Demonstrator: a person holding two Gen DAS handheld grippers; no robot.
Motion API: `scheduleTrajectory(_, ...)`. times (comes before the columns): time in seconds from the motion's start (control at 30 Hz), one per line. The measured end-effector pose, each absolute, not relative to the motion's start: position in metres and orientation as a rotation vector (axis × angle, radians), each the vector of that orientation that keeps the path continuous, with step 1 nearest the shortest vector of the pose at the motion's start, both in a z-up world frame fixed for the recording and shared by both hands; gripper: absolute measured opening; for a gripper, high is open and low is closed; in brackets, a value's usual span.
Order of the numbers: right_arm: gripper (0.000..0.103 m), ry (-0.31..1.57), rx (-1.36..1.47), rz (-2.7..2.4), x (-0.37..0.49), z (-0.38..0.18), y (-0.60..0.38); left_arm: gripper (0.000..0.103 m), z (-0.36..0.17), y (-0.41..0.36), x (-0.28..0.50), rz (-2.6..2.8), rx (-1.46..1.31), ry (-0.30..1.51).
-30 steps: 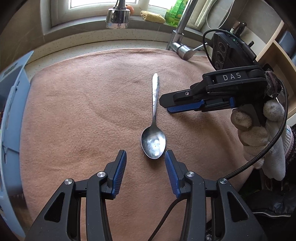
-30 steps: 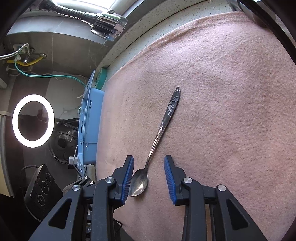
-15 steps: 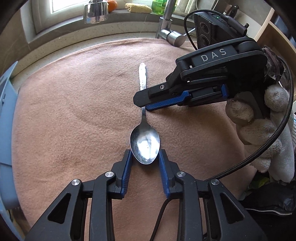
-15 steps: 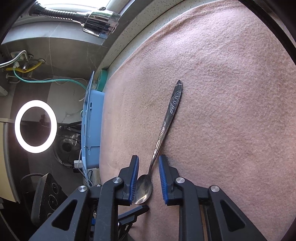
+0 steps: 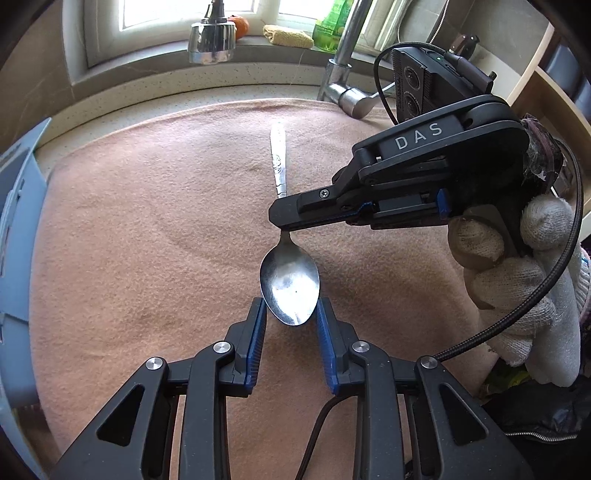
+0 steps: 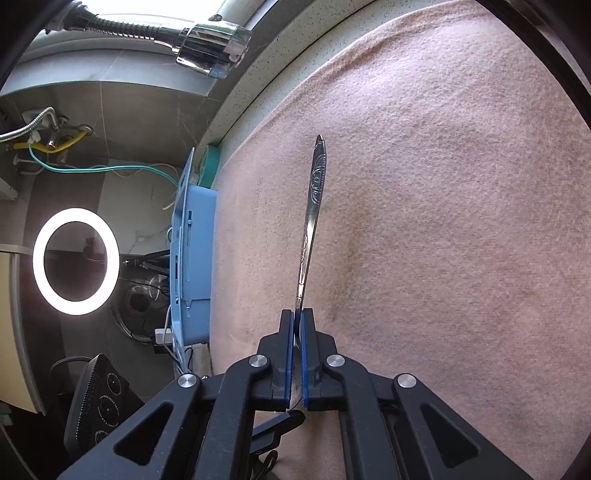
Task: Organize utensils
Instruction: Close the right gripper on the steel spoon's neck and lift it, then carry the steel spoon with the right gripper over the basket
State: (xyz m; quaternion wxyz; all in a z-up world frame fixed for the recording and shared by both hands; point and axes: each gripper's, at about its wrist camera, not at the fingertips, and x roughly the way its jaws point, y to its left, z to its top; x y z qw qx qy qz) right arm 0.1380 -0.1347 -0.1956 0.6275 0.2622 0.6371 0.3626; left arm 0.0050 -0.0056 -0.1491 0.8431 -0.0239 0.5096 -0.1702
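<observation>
A metal spoon [image 5: 290, 291] lies on the pink cloth [image 5: 147, 240], bowl toward me in the left wrist view and patterned handle [image 6: 314, 206] pointing away. My left gripper [image 5: 290, 308] has its blue pads pressed on both sides of the bowl. My right gripper [image 5: 280, 218] comes in from the right, held by a gloved hand [image 5: 517, 277], and crosses the spoon's neck. In the right wrist view the right gripper [image 6: 297, 319] is shut on the thin neck, which stands on edge between the pads. The bowl is hidden there.
A blue plastic rack [image 6: 192, 258] stands along the cloth's left edge. A tap [image 5: 343, 74] and a hanging spray head [image 5: 212, 35] are at the back by the window sill. A lit ring light [image 6: 75, 260] glows beyond the counter.
Both grippers closed onto the spoon: the left on the bowl, the right on the neck. The right gripper slid in from the right over the handle.
</observation>
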Motion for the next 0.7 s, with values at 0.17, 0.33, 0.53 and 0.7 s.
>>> scheduleTrajectory(0.17,0.003,1.420,0.584,0.868,0.134,-0.169,-0.112,0.026,-0.129,0.017,-0.006,-0.330,-0.069,1.021)
scheduleTrajectory(0.33,0.003,1.396,0.544,0.912,0.129,-0.146,-0.074,0.026,-0.111,0.049,-0.018,-0.292,-0.088,0.971)
scheduleTrajectory(0.53,0.003,1.381,0.516,0.944,0.126,-0.130,-0.026,0.026,-0.102,0.091,-0.024,-0.245,-0.131,0.936)
scheduleTrajectory(0.7,0.003,1.355,0.483,1.000,0.122,-0.110,0.017,0.025,-0.088,0.125,-0.029,-0.190,-0.145,0.888)
